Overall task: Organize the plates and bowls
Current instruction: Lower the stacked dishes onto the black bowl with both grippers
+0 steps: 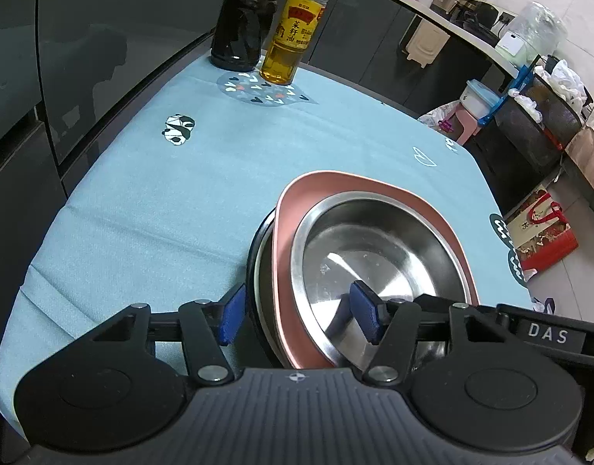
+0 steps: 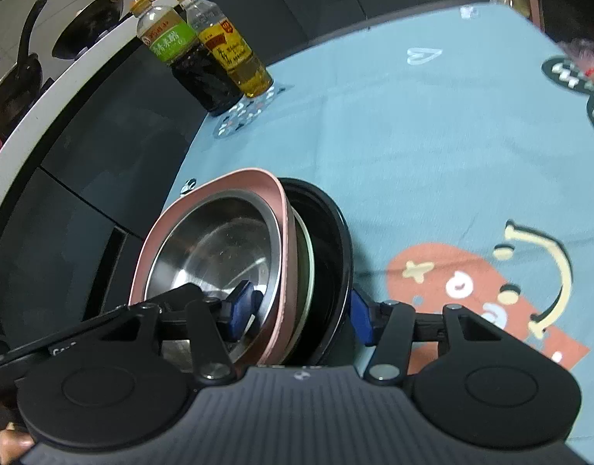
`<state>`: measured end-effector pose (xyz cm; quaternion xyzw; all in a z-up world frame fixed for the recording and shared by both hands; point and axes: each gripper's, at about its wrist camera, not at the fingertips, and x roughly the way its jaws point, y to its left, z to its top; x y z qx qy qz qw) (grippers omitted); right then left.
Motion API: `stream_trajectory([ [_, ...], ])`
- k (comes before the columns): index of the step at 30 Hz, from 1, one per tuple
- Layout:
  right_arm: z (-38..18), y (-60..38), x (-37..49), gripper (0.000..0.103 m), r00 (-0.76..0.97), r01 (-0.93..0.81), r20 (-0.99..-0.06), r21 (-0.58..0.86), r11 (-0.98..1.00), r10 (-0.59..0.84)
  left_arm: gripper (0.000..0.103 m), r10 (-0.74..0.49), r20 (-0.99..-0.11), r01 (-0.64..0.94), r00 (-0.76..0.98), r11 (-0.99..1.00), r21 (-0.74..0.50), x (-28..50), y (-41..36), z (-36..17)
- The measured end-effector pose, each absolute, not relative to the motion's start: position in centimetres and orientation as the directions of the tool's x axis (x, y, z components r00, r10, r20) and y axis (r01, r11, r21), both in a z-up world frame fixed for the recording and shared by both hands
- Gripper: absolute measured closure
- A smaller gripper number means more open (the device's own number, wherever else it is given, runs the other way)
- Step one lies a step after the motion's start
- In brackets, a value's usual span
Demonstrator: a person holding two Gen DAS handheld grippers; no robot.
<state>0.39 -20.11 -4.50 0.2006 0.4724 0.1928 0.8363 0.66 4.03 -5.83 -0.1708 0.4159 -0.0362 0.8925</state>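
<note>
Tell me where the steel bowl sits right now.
The steel bowl sits nested in the pink dish atop the stack, low and centre in both wrist views, between both grippers' jaws.

the tablecloth (image 1: 149, 201) is pale blue, printed with a black-and-white panda (image 1: 178, 128), white heart outlines and a terracotta patch with cream marks (image 2: 471, 294). the stack shows a shiny silver steel bowl (image 1: 378, 248) inside a dusty pink dish (image 1: 281, 240), over a black-rimmed plate (image 2: 335, 248). one bottle (image 1: 244, 19) holds dark liquid under a green label; the other bottle (image 1: 291, 35) holds golden oil with a yellow-and-red label. the gripper pads (image 1: 232, 317) are royal blue on black frames.
</note>
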Motion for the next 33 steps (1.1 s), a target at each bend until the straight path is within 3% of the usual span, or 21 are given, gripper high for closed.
stream_trajectory([
  [33,-2.6,-21.4,4.5,0.066,0.527,-0.127,-0.698,0.498,0.858,0.484,0.049,-0.195,-0.705,-0.052,0.682,0.949,-0.312,5.2,2.3,-3.9],
])
